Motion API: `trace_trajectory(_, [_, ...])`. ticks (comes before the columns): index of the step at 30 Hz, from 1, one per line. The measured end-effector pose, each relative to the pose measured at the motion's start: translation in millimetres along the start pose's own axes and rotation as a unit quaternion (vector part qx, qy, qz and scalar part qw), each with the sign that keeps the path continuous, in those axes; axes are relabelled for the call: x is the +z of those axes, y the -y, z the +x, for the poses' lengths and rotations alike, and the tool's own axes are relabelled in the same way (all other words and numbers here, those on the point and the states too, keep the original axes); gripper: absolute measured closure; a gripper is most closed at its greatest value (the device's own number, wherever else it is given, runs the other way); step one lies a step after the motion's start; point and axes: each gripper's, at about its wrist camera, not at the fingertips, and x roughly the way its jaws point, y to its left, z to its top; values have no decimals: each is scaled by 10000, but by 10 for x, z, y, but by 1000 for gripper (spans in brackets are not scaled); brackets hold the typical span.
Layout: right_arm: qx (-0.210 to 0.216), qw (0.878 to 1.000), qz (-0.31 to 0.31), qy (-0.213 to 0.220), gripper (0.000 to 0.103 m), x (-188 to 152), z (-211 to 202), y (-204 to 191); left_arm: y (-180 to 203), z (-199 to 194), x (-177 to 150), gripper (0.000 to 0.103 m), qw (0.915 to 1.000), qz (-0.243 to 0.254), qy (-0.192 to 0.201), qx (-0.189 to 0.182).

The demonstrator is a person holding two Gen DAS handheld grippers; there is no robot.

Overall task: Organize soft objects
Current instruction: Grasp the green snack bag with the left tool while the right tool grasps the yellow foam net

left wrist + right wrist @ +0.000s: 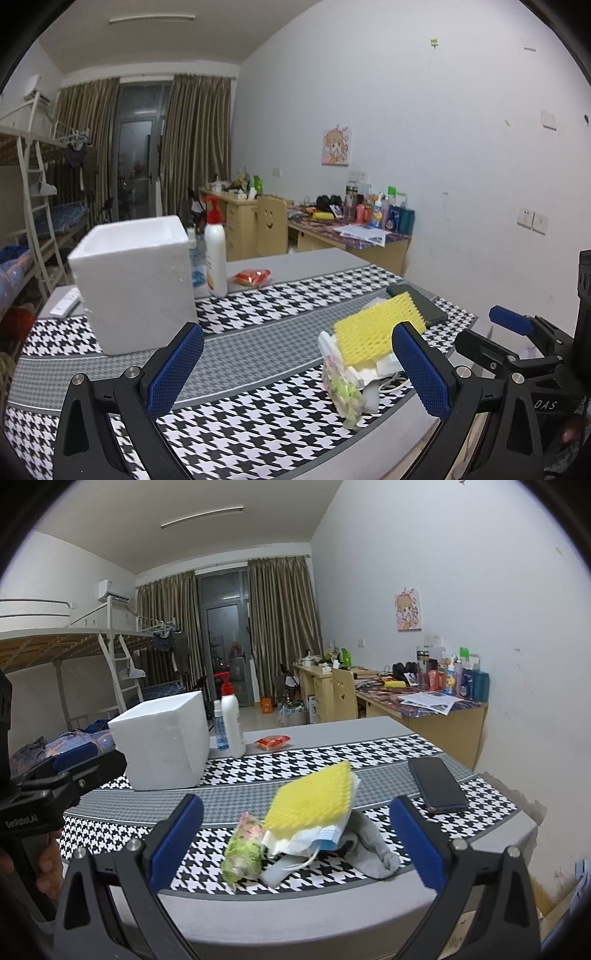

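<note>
A heap of soft things lies near the table's front edge. On top is a yellow foam net [376, 328] [312, 799]. Under it are a face mask [317, 840], a green-and-pink wrapped pack [341, 384] [243, 853] and a grey cloth [373, 843]. A white foam box [135, 278] [162, 740] stands open-topped at the back left. My left gripper [297, 371] is open above the cloth, left of the heap. My right gripper [295, 845] is open in front of the heap, empty. In the left wrist view the right gripper [517, 332] shows at the right edge.
A dark phone [417, 302] [436, 784] lies right of the heap. A white pump bottle [216, 254] [232, 720], a small blue bottle [220, 729] and a red packet [253, 277] [273, 742] sit behind the box. A remote [64, 302] lies at the far left. A cluttered desk [424, 701] stands behind.
</note>
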Motion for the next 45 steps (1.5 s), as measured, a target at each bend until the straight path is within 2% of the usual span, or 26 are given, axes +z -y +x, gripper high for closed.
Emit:
trace_trajectory(13, [-121, 9993, 125, -320, 1, -44, 242, 246, 115, 442, -132, 1, 9984, -52, -558, -58])
trace_trajectory(25, [-33, 9990, 110, -436, 1, -51, 380, 315, 187, 628, -223, 1, 9964, -86, -847, -47])
trace_trajectory(34, [7, 9986, 221, -489, 1, -23, 542, 415, 249, 838, -329, 1, 9925, -141, -1208, -75])
trace_trajectory(42, [126, 9973, 276, -673, 5, -48, 676, 481, 274, 1028, -407, 1, 9879, -244, -1531, -74])
trace_trajectory(45, [140, 9972, 246, -690, 6, -54, 696, 500, 307, 1106, -452, 5, 9857, -209, -1672, -99])
